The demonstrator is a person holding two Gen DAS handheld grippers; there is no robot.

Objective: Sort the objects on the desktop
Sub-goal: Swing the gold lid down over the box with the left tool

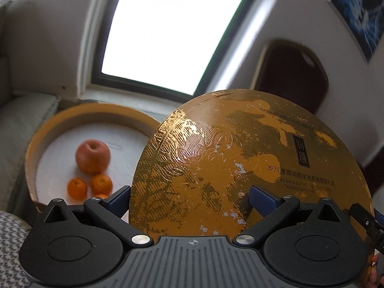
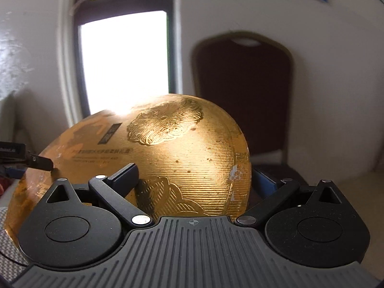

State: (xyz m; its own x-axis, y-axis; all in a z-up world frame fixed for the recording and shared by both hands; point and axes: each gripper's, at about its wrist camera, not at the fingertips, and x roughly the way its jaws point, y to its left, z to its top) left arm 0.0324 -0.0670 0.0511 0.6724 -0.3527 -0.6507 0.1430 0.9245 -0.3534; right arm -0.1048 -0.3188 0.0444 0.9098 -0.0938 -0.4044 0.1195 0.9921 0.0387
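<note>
Both grippers, left (image 1: 189,199) and right (image 2: 194,182), pinch the round gold embossed lid (image 1: 240,168), which we hold tilted beside the open round gold box (image 1: 96,112) containing one red apple (image 1: 93,156) and small oranges (image 1: 77,188).

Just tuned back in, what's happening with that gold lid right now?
Both grippers are on the round gold lid, held up off the open round box and tilted. The left gripper has one finger on each side of the lid's edge, and the right gripper grips another part of the rim the same way. The box sits uncovered beyond the lid, with an apple and small oranges inside. The lid is not on yet.
</note>
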